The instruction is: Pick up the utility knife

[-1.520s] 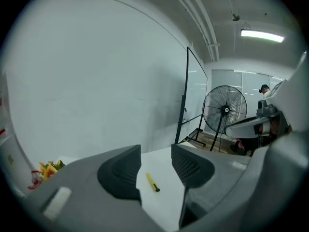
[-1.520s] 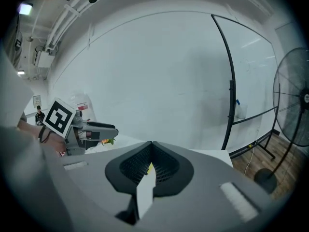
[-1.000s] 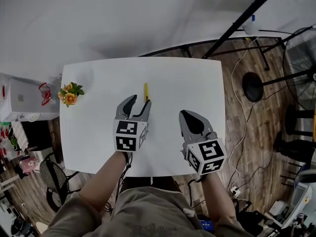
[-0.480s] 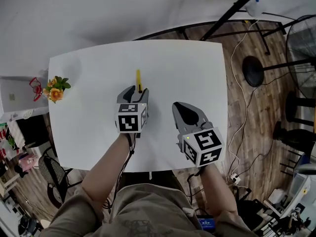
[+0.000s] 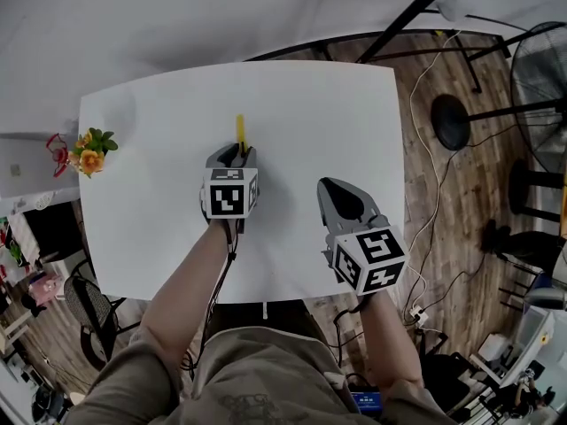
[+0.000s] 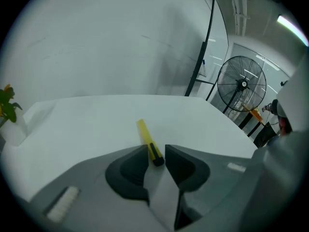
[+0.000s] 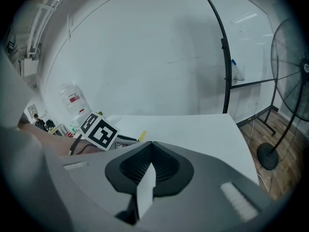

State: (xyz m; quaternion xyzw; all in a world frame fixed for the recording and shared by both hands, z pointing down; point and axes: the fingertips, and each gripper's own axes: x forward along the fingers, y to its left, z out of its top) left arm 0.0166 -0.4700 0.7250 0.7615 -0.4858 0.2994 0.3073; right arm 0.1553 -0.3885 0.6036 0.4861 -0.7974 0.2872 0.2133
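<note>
Straddling the black near end of the slim yellow plastic utility knife [image 6: 147, 144], the left gripper [image 6: 155, 153] holds its 2 jaws narrow, 1 on each side of the handle. A sliver of gap shows on the right side, so the knife looks bracketed rather than clamped. It lies flat on the white rectangular table [image 5: 159, 149], near the middle, with its long axis running straight away from the person and almost in line with the left gripper's own reach. Only the butt sits between the jaw tips; the rest of the body sticks out beyond them.

The right gripper [image 5: 341, 193] hangs well apart to the right, jaws pressed together on nothing, so the left is plainly the nearer one.

Closing across the knife's width seems all that remains before lifting, though a hold this close to 1 end may let the far end droop.
</note>
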